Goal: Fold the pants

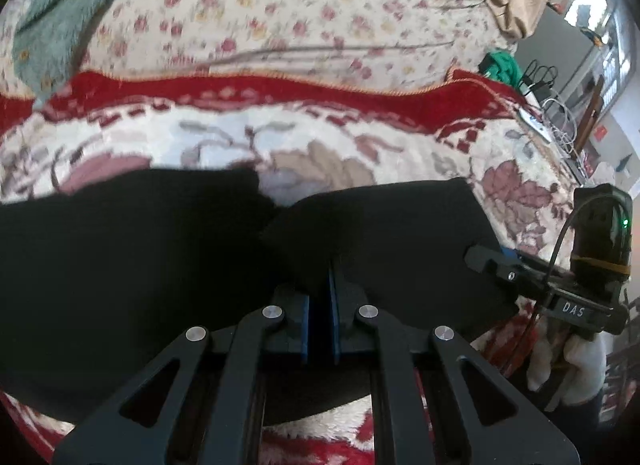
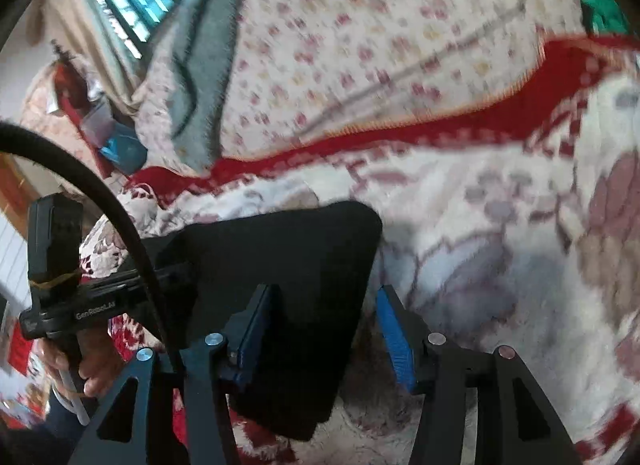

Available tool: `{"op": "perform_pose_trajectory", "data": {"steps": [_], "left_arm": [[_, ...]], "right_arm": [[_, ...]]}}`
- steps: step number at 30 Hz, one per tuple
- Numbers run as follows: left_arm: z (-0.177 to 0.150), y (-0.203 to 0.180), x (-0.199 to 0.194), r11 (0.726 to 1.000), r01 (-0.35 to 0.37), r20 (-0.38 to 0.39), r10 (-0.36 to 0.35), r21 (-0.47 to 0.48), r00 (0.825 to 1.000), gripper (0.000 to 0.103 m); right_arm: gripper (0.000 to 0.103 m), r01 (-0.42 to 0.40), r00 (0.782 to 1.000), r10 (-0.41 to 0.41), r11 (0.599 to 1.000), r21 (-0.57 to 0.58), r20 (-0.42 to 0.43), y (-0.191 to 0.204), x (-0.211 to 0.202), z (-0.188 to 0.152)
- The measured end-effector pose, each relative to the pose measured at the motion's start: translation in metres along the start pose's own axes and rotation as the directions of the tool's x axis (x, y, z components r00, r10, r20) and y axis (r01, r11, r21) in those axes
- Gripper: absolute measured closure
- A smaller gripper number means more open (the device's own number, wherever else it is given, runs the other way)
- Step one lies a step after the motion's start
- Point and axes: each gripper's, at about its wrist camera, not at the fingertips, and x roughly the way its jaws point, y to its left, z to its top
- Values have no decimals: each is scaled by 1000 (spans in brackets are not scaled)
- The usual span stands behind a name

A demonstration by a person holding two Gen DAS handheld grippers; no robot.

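Lying across a red-and-cream floral blanket [image 1: 248, 137], the black pants [image 1: 120, 265] fill the lower half of the left wrist view, with two dark lobes meeting at a notch near centre. Left gripper [image 1: 324, 285]: blue pads [image 1: 306, 329] pressed nearly together, a pinch of black cloth caught between them, so it is clamped on the pants. Right gripper [image 1: 486, 261] enters from the right edge of this view, its tip touching the right lobe of the fabric; a white-gloved hand [image 1: 568, 361] holds its handle. Behind the blanket, a cream flower-print sheet [image 1: 320, 5]; a teal towel [image 1: 52, 17] upper left; cables and chargers [image 1: 556, 121] at the right.

Right wrist view, motion-blurred in the background: the pants [image 2: 288, 285] show as a folded dark slab on the blanket [image 2: 500, 225], its rounded corner pointing up. Right gripper [image 2: 324, 329] fingers spread wide apart, released; the left blue pad [image 2: 252, 341] sits against the cloth, the right pad [image 2: 394, 341] is off the fabric, over the blanket. Left gripper [image 2: 176, 277] reaches in from the left, tip on the pants edge, a bare hand [image 2: 92, 365] on its grip, and a black cable [image 2: 120, 217] arcs in front. Sheet [image 2: 380, 25] and teal towel [image 2: 200, 77] behind.
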Motion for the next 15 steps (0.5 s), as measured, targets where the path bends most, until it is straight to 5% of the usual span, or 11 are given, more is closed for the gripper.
{"op": "perform_pose_trajectory", "data": {"steps": [8,15], "left_arm": [[-4,-9,-3,999,-26,35,26,19,999,93],[-9,-5,-20,997,-53,66,56,-47,996,84]], "right_arm": [[52,-15,1000,14,999,28,14,-13,-7,-13],[52,53,990,-34,989,-137,137,27,-46,-7]]}}
